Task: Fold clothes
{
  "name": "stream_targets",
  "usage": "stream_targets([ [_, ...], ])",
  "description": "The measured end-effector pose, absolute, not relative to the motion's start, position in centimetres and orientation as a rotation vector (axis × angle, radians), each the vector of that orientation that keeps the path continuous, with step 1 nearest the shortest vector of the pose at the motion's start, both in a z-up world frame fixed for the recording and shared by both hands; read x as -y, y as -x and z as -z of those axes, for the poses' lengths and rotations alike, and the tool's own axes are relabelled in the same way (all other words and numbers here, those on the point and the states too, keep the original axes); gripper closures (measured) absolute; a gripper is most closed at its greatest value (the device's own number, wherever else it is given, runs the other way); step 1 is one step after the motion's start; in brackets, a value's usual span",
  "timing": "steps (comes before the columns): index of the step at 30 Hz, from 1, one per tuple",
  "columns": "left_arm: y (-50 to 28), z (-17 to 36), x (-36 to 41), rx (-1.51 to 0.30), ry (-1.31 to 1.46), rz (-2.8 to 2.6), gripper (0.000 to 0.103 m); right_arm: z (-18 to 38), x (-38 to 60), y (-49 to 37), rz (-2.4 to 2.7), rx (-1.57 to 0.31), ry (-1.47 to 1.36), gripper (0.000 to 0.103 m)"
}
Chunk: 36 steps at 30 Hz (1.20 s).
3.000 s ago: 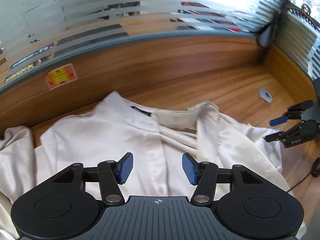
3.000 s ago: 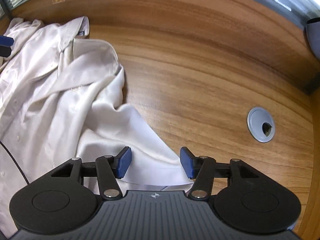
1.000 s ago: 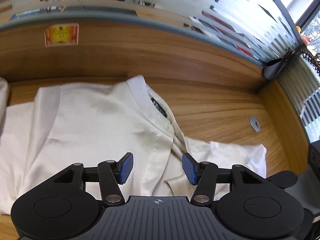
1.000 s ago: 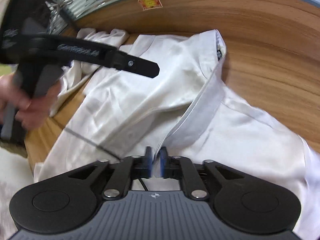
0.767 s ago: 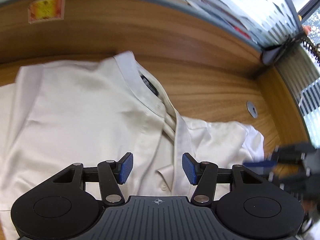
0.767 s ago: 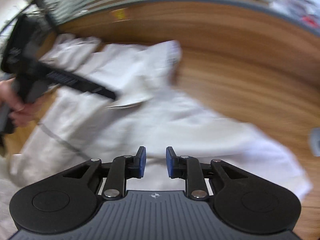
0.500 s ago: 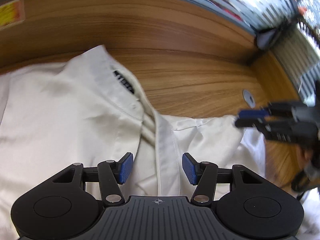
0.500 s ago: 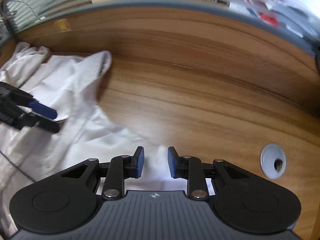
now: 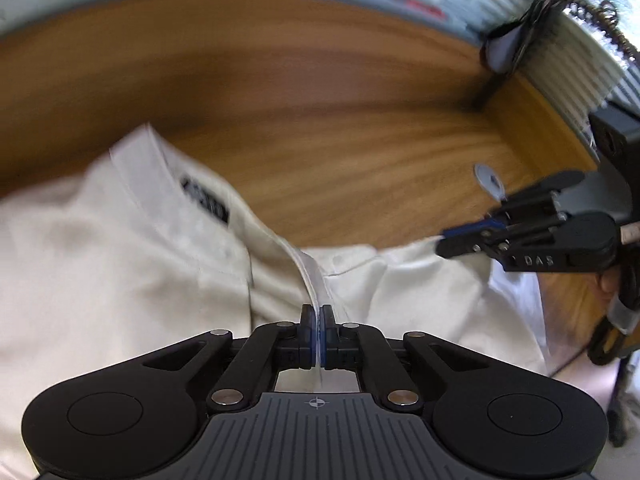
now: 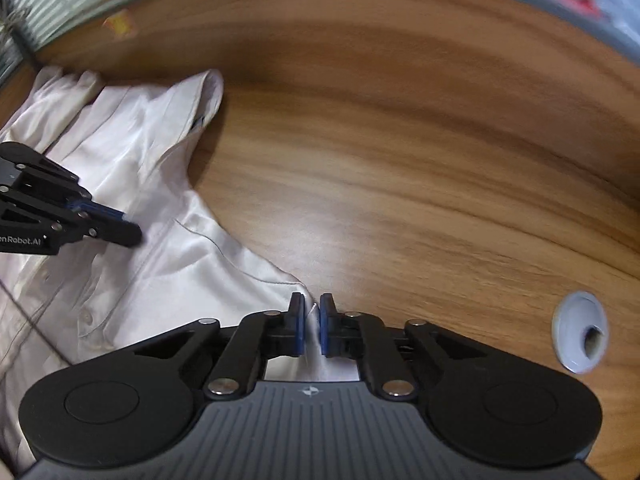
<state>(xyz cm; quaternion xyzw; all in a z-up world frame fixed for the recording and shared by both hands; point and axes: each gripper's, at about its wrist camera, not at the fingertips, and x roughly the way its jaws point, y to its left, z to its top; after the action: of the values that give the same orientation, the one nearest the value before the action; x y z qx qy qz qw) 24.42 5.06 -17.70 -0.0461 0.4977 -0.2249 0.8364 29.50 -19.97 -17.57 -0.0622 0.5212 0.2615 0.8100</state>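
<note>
A cream-white shirt (image 9: 132, 280) lies spread on the wooden desk, its collar with a dark label (image 9: 204, 206) pointing to the back. My left gripper (image 9: 318, 334) is shut on the shirt's front placket edge below the collar. My right gripper (image 10: 312, 326) is closed on the shirt's right shoulder edge (image 10: 256, 276), with a narrow gap still showing between the pads. The right gripper shows at the right of the left wrist view (image 9: 472, 240); the left gripper shows at the left of the right wrist view (image 10: 120, 230).
The wooden desk (image 10: 400, 160) has a raised wooden back wall and frosted glass above. A grey cable grommet (image 10: 580, 332) sits in the desk at the right. A bunched sleeve (image 10: 60, 84) lies at the far left corner.
Both grippers were open half a second ago. The left has closed on the placket and the right has closed on the shoulder edge. Both views are blurred by motion.
</note>
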Motion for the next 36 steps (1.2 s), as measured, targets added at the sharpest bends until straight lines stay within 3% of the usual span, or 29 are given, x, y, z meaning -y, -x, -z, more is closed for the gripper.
stream_targets([
  [11,-33.3,15.9,-1.5,-0.894,-0.083,0.513,0.099,14.9,21.6,-32.5,-0.298,-0.885,0.146,0.099],
  [18,-37.6,17.2,1.5,-0.889,-0.239,0.526,0.097,17.0,22.1,-35.8,-0.247,-0.904,0.163,0.098],
  [20,-37.8,17.5,1.7,-0.902,-0.273,0.531,0.093,17.4,22.3,-35.9,-0.257,-0.923,0.162,0.089],
  [22,-37.3,16.9,1.3,-0.901,-0.279,0.534,0.080,16.9,22.6,-35.2,-0.261,-0.919,0.157,0.073],
  [24,-36.1,15.6,0.3,-0.872,-0.266,0.530,0.053,15.9,23.1,-34.0,-0.259,-0.909,0.143,0.072],
  [25,-35.3,14.9,-0.3,-0.855,-0.258,0.528,0.050,15.3,23.5,-33.3,-0.256,-0.909,0.131,0.072],
  [36,-21.3,9.1,-8.9,-0.870,-0.188,0.417,0.049,9.7,27.2,-20.8,-0.264,-0.899,0.063,0.064],
])
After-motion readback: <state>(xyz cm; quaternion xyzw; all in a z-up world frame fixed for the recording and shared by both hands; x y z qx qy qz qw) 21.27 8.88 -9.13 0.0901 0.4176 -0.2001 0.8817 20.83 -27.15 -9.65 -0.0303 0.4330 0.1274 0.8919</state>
